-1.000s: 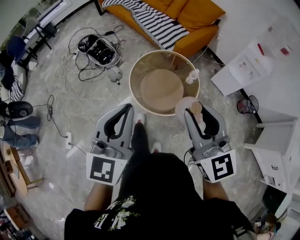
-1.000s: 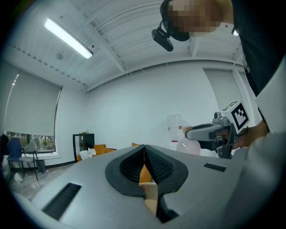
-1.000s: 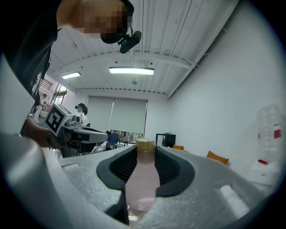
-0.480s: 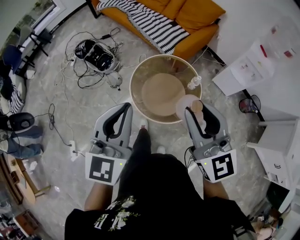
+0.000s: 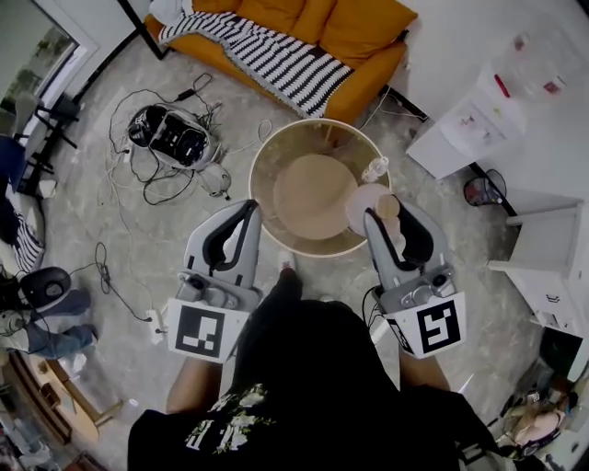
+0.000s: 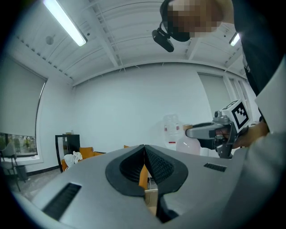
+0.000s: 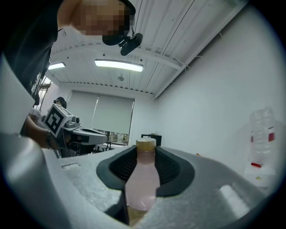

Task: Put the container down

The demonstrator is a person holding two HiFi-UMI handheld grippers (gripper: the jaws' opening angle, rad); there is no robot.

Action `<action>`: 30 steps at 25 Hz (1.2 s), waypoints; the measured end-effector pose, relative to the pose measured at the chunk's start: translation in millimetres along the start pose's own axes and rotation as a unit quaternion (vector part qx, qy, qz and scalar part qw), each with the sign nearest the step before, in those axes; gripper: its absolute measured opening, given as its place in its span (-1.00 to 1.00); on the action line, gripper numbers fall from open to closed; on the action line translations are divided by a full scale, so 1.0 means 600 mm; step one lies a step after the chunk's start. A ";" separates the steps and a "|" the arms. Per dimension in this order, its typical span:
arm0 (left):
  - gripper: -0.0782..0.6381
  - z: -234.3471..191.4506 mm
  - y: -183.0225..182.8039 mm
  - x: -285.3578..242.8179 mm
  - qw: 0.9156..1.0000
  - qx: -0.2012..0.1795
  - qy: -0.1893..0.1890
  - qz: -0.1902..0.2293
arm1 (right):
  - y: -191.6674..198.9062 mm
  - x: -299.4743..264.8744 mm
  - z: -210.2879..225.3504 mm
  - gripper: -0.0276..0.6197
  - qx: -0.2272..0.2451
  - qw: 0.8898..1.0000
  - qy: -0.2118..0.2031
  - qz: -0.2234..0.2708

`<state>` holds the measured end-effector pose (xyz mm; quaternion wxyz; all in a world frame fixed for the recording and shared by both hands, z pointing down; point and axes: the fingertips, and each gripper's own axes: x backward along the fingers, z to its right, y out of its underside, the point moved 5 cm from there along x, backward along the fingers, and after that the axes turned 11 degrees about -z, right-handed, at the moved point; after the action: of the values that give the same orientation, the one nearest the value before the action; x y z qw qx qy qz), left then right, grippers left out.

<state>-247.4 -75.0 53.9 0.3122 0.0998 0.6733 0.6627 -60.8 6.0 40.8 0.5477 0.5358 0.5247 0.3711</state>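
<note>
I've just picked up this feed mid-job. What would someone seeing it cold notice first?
The right gripper is shut on a pale pink bottle with a tan cap, seen against the right rim of the round table in the middle of the head view. The left gripper is shut and empty at the table's near left rim. Beyond the table stands an orange sofa with a striped blanket over it.

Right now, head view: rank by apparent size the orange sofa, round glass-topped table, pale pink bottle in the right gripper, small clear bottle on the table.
1. orange sofa, cropped by the frame
2. round glass-topped table
3. pale pink bottle
4. small clear bottle; the pink one is nearer the camera, so their real order is unsure
</note>
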 end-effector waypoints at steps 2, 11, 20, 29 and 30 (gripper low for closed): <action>-0.74 -0.021 -0.002 -0.014 1.000 -0.002 0.012 0.008 | -0.005 -0.016 -0.001 -0.55 -0.003 1.000 0.012 0.000; -0.75 -0.065 -0.008 -0.065 0.997 -0.004 0.065 0.031 | -0.017 -0.048 0.004 -0.55 -0.001 0.998 0.065 -0.009; -0.75 -0.064 -0.030 -0.144 0.994 -0.009 0.109 0.026 | -0.026 -0.070 0.049 -0.55 -0.005 0.996 0.091 -0.007; -0.75 0.008 -0.075 -0.248 0.995 -0.030 0.095 0.024 | 0.000 -0.063 0.163 -0.55 -0.014 0.997 0.071 -0.010; -0.74 0.015 -0.077 -0.259 0.995 -0.026 0.090 0.022 | 0.005 -0.064 0.176 -0.55 -0.016 0.998 0.065 -0.013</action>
<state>-107.2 -157.4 55.2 0.2386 0.0466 0.6787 0.6930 35.4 -51.7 37.3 0.5262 0.4946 0.5600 0.4061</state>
